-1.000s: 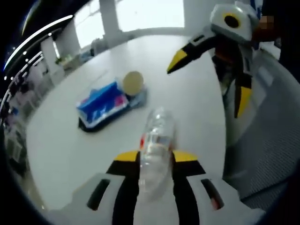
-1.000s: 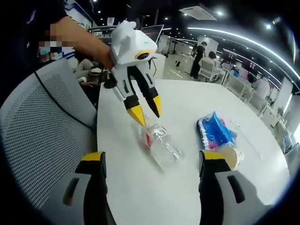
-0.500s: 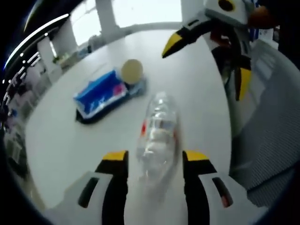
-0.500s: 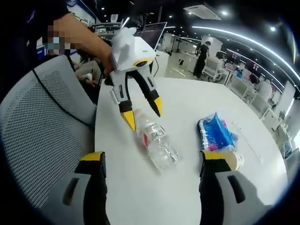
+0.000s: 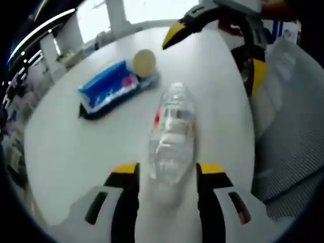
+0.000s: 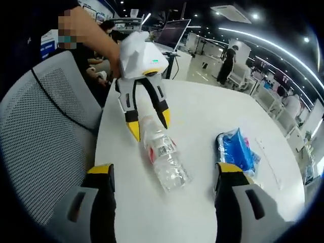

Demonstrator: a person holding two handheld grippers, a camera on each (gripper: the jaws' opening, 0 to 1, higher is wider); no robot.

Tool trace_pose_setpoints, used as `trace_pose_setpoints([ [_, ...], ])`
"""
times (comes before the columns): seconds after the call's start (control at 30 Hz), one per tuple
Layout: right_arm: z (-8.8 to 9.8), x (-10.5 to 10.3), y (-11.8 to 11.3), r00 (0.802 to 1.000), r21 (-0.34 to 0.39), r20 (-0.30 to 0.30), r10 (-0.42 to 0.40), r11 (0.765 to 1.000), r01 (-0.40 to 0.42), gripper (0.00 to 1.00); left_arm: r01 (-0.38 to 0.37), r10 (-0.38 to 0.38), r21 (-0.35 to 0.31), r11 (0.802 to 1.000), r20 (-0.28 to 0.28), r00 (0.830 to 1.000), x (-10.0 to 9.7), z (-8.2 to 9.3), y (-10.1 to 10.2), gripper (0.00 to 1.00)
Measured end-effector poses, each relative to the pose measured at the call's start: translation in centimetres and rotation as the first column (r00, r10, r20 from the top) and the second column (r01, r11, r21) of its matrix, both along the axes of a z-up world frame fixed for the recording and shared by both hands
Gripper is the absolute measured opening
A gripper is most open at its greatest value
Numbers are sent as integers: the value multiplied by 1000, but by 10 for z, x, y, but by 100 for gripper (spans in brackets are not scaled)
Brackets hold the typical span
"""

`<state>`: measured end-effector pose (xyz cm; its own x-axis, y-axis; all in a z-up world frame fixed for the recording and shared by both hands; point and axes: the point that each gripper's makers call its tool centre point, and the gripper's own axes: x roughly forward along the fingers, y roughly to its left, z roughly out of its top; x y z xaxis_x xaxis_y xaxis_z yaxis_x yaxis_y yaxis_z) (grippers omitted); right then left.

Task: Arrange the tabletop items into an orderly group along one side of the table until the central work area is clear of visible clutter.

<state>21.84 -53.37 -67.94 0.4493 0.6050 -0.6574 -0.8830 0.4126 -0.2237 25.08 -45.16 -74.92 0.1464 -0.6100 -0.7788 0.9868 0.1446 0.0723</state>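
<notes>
Bottle (image 5: 171, 136) lies lengthwise between my spread left gripper (image 5: 162, 174), pointing toward frame top; right gripper (image 6: 162, 174) spread, empty.

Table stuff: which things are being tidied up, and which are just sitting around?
For the tidying:
- clear plastic bottle, lying flat between the open left tongs
- blue pack
- paper cup
- white table

Just around:
- grey mesh chair
- desks and people far behind
</notes>
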Motion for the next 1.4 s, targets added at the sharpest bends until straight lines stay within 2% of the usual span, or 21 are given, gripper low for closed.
trace_pose_setpoints([
  [0.37, -14, 9, 9, 997, -69, -18, 81, 994, -82, 79, 14, -14, 17, 1000, -4, 1000, 1, -11, 3, 30],
  [0.77, -37, 15, 20, 986, -122, -75, 148, 980, -156, 74, 41, -41, 7, 999, -8, 999, -1, -13, 3, 27],
  [1.07, -49, 19, 32, 971, -177, -89, 223, 956, -236, 67, 59, -59, -3, 998, -12, 998, -3, -13, 3, 25],
  [1.4, -56, 16, 42, 963, -183, -96, 250, 947, -264, 60, 73, -73, 0, 997, -21, 997, -13, -10, 5, 23],
])
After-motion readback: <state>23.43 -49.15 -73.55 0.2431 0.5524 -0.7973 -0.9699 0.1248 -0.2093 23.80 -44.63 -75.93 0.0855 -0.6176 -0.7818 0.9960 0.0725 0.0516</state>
